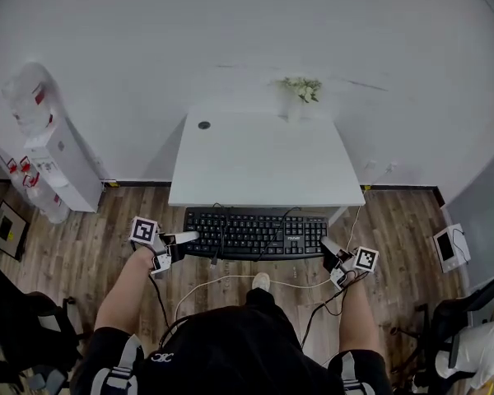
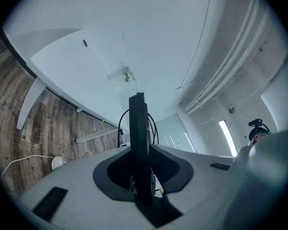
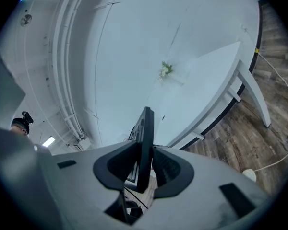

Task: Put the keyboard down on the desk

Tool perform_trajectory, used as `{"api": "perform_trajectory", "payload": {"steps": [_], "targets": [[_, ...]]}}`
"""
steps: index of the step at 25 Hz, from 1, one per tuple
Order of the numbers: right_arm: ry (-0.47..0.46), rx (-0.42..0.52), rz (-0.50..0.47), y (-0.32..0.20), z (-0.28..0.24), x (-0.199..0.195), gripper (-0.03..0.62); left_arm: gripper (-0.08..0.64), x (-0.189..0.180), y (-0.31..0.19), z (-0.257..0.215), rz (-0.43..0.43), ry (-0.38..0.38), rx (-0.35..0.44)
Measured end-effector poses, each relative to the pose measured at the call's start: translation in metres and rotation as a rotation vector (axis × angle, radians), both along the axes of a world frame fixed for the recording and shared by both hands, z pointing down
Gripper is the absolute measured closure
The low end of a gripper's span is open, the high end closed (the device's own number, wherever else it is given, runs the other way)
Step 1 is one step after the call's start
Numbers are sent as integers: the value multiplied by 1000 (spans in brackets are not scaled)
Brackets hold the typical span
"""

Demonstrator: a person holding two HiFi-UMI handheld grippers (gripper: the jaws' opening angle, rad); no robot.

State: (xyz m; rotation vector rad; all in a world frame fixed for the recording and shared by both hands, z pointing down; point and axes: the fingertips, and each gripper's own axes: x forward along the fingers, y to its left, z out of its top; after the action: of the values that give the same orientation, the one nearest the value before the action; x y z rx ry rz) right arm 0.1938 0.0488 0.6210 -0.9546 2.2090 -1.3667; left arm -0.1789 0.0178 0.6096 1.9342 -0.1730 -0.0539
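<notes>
A black keyboard (image 1: 255, 233) hangs level in the air just in front of the near edge of the white desk (image 1: 259, 159), held by both ends. My left gripper (image 1: 179, 242) is shut on its left end, and the keyboard (image 2: 140, 147) shows edge-on between the dark pads in the left gripper view. My right gripper (image 1: 330, 255) is shut on the right end, where the keyboard (image 3: 143, 147) again stands edge-on between the pads. Its black cable (image 1: 218, 253) loops down under it.
A small vase of flowers (image 1: 300, 93) stands at the desk's far edge, and a round cable hole (image 1: 203, 125) sits at its far left. A water dispenser (image 1: 49, 151) stands at the left. White cables (image 1: 230, 280) trail over the wooden floor. A black chair (image 1: 20, 327) is at the lower left.
</notes>
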Motion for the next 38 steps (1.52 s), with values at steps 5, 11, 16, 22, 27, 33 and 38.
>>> {"api": "perform_trajectory", "payload": {"steps": [5,11,16,22,27,33,38], "targets": [[-7,-14,-9,-60,8,22,489,471,23,-61,9,-12,-5,-9],[-28,-77,9,-129,21,50,488,471,52,-130,16,-33,-17,-67],[-22,-113,-7,-187,24,75,488,469,76,-184,16,-42,-20,-97],[-28,-143,-35,-257,27,104,489,469,104,-242,23,-67,-50,-132],[-16,-164,-72,-308,33,111,488,466,109,-281,26,-98,-79,-139],[-11,-174,-44,-350,38,105,488,463,103,-323,31,-101,-91,-140],[8,-153,-22,-368,40,102,486,462,103,-355,36,-58,-97,-112]]}}
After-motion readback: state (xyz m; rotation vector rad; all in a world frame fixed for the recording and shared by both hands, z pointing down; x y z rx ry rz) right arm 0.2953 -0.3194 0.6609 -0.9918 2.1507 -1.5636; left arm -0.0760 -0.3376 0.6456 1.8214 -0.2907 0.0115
